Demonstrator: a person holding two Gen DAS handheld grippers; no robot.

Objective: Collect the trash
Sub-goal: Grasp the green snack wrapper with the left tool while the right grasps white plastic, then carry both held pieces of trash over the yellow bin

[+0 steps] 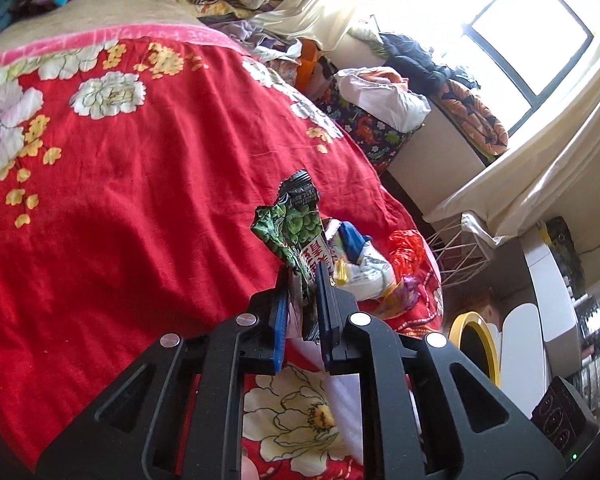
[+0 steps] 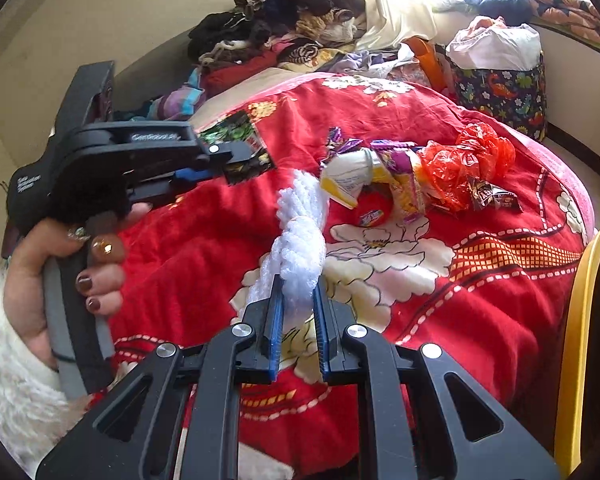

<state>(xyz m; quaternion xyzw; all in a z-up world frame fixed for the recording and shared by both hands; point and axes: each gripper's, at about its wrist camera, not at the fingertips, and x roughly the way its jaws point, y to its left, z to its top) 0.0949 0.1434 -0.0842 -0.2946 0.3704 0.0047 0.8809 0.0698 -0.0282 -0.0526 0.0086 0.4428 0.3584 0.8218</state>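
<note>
The left gripper is clenched on a green wrapper, pinched near its lower end so most of it stands free above the pads; the right gripper is clenched on a white foam net that droops forward past its fingertips. Both pieces hang clear of the red bedspread. With both tongs full, the sensible step looks like carrying them to the yellow-rimmed bin at the bed's edge: keep both squeezes firm, since the wrapper is slick and the net springy, bring each load over the opening before letting go, and release one at a time. In the right view the left hand wraps its grip from below, held level over the bed. More trash lies heaped near the bed's far corner.
</note>
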